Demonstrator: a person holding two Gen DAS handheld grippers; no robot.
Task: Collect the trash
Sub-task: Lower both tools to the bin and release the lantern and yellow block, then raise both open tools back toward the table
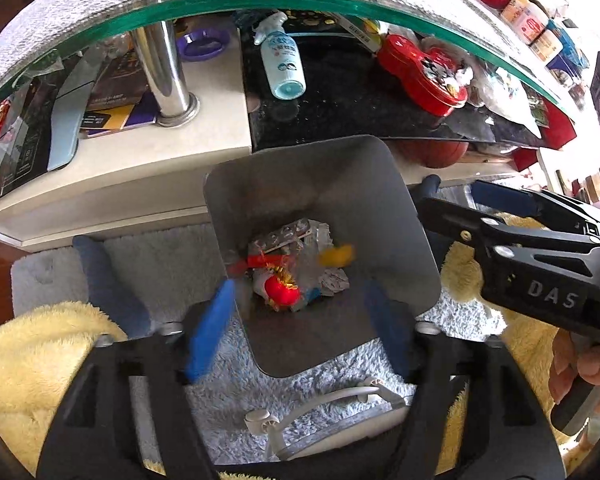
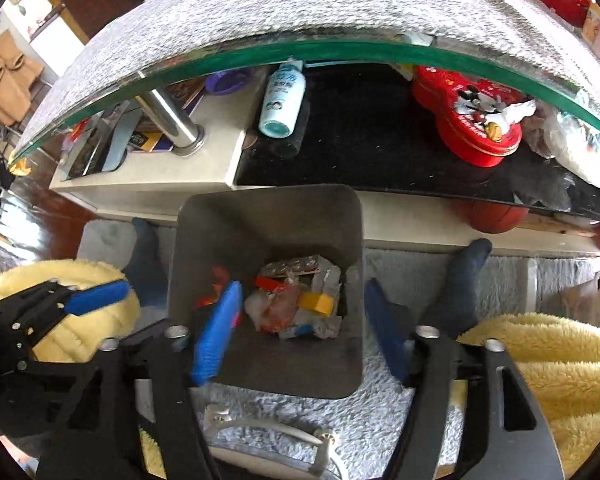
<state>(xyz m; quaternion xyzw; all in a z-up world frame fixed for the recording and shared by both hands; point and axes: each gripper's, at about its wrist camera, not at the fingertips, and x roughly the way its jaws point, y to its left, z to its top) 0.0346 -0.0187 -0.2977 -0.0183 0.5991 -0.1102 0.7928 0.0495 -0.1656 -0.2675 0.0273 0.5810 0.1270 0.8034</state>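
Both tongs, left [image 1: 300, 320] and right [image 2: 296, 328], hang wide and empty over the grey bin [image 2: 268, 216], evidently having let trash [image 2: 296, 304] fall inside

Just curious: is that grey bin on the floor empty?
No, the grey bin holds a pile of trash, wrappers and a blister pack.

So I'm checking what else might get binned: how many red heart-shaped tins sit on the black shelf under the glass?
1. The red tin lies at the shelf's right end, right of the spray bottle; clutter beyond it could hide more.
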